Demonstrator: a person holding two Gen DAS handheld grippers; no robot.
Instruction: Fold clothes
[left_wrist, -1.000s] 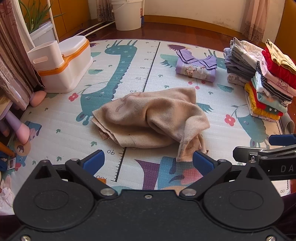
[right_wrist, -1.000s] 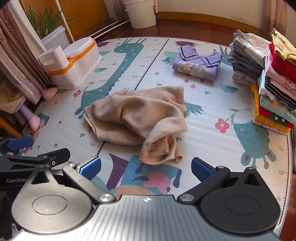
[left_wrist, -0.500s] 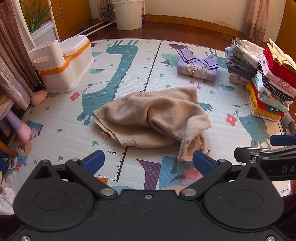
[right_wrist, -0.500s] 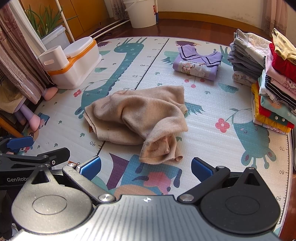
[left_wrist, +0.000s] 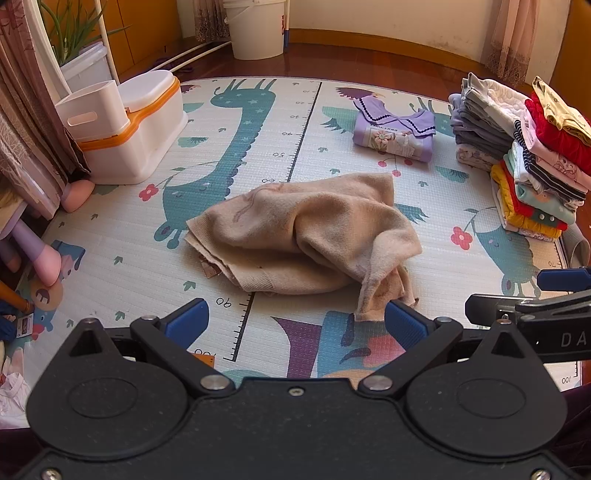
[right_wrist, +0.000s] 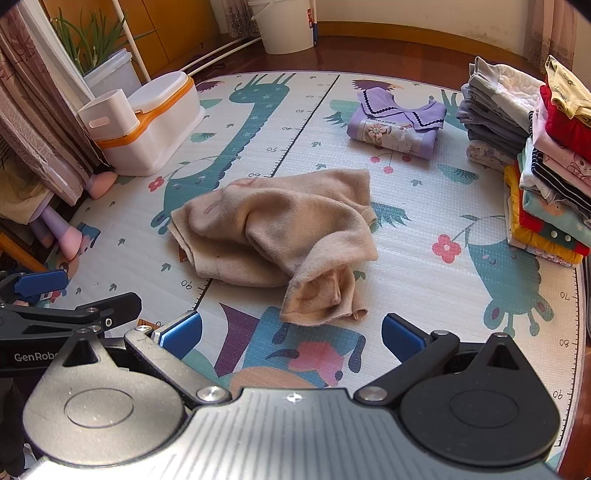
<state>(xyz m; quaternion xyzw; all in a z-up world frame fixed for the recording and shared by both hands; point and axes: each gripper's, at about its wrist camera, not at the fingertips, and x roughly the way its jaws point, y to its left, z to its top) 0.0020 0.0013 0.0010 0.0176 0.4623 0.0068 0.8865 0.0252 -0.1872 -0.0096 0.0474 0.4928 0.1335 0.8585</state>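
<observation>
step: approach, nothing gripped yet | left gripper (left_wrist: 293, 323) and right gripper (right_wrist: 291, 332) held wide, empty | beige sweater (left_wrist: 306, 240) crumpled mid-mat (left_wrist: 258, 147) | next: an edge must be pinched and spread flat

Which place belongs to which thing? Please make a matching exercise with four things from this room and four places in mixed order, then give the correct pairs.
Things:
1. beige garment
2. purple top
3. white bucket
4. stack of folded clothes

Places:
A. on the wooden floor beyond the play mat
B. crumpled in the middle of the mat
C. along the mat's right edge
D. folded flat on the far part of the mat, left of the stack

Pairs: 1-B, 2-D, 3-A, 4-C
</observation>
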